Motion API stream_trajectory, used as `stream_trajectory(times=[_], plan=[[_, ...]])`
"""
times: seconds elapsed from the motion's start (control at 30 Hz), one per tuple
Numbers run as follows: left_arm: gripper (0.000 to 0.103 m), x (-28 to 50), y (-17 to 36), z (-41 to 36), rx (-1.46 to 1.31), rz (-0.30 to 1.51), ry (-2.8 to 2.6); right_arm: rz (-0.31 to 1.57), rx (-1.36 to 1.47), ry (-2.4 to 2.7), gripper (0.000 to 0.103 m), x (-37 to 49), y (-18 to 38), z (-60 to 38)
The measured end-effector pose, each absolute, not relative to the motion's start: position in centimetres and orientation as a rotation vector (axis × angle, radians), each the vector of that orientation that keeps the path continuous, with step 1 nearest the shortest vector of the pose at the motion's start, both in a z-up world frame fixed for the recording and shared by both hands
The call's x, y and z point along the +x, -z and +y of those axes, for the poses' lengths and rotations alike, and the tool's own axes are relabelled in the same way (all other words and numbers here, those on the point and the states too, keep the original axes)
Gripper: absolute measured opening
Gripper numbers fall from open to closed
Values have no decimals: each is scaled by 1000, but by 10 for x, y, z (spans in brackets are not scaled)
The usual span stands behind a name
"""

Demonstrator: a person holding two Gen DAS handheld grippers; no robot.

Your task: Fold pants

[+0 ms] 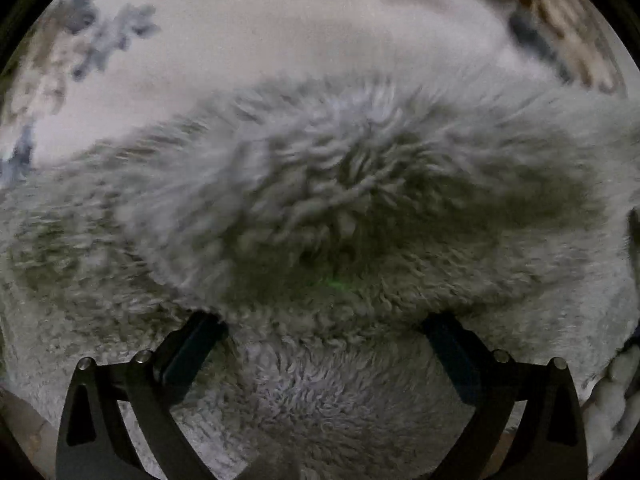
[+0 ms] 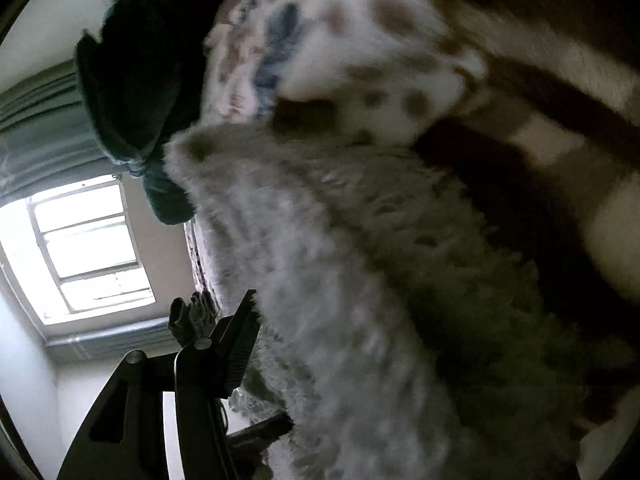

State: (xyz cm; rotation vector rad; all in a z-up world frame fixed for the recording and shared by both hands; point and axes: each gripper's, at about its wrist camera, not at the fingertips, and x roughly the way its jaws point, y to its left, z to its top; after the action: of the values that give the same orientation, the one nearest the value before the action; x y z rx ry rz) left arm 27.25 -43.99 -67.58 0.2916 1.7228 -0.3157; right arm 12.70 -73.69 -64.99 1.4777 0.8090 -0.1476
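The pants [image 1: 320, 200] are grey, fluffy fleece and fill most of the left wrist view, lying bunched on a pale patterned bedspread [image 1: 240, 32]. My left gripper [image 1: 324, 320] is open, its two black fingers [image 1: 192, 344] wide apart and pressed down into the fleece. In the right wrist view the pants [image 2: 328, 280] hang close in front of the lens. Only the left finger [image 2: 240, 344] of my right gripper shows, against the fleece edge. The other finger is hidden behind the fabric.
The right wrist view is tilted sideways. It shows a bright window [image 2: 84, 248], a grey-green curtain [image 2: 36, 136], a dark garment or pillow [image 2: 136, 92] and a white spotted fleece cloth [image 2: 380, 60].
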Motion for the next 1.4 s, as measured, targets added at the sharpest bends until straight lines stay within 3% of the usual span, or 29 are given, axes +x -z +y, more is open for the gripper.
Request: stream_trajectory(times=[0.03, 0.17, 0.53, 1.0, 1.13, 1.17, 1.23, 1.4], plan=[[103, 273, 669, -439, 295, 1700, 314, 820, 1445, 150, 29, 130, 641, -734], [103, 275, 649, -424, 284, 1664, 260, 849, 1340, 217, 22, 140, 609, -720], [103, 293, 590, -291, 123, 1613, 127, 918, 979, 136, 20, 201, 507, -612], [103, 283, 596, -62, 123, 1650, -100, 1279, 288, -150, 20, 261, 560, -278], [103, 272, 600, -41, 57, 1643, -114, 1422, 235, -208, 34, 246, 575, -245], [103, 268, 597, -36, 40, 1637, -109, 1430, 274, -241, 53, 245, 571, -251], [103, 268, 592, -31, -16, 1615, -74, 1439, 391, -298, 79, 243, 561, -267], [103, 272, 574, -63, -197, 1592, 74, 1386, 586, -298, 81, 227, 516, -322]])
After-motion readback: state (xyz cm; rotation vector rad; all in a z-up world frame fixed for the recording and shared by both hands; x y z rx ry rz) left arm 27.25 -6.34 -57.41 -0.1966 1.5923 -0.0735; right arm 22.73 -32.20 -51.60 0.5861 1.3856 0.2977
